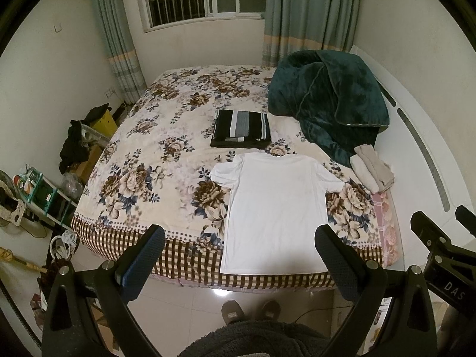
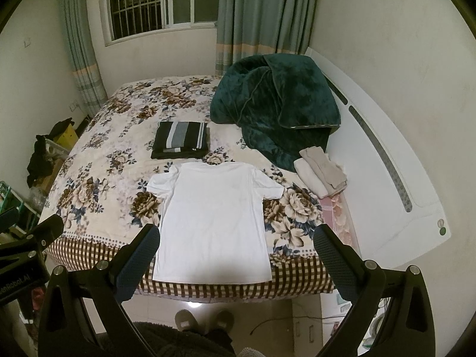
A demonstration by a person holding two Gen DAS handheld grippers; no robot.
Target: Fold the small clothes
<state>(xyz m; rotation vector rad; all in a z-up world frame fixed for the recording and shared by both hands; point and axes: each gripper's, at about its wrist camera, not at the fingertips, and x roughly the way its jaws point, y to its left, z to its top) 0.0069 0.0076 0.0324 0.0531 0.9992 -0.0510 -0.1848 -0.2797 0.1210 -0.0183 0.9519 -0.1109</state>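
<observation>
A white T-shirt (image 1: 275, 208) lies flat and spread out on the floral bedspread (image 1: 142, 160), collar away from me, hem at the near bed edge. It also shows in the right wrist view (image 2: 212, 217). My left gripper (image 1: 239, 247) is open and empty, held above the near bed edge over the shirt's lower left. My right gripper (image 2: 236, 245) is open and empty, held above the shirt's hem. The right gripper's body shows at the right edge of the left wrist view (image 1: 440, 247).
A folded black-and-grey striped garment (image 1: 241, 129) lies beyond the shirt. A dark green blanket (image 1: 330, 101) is heaped at the far right, with folded beige clothes (image 1: 373, 169) beside it. A white headboard (image 2: 386, 160) runs along the right. Cluttered shelves (image 1: 38, 193) stand left. My slippered feet (image 1: 250, 311) stand on the tiled floor.
</observation>
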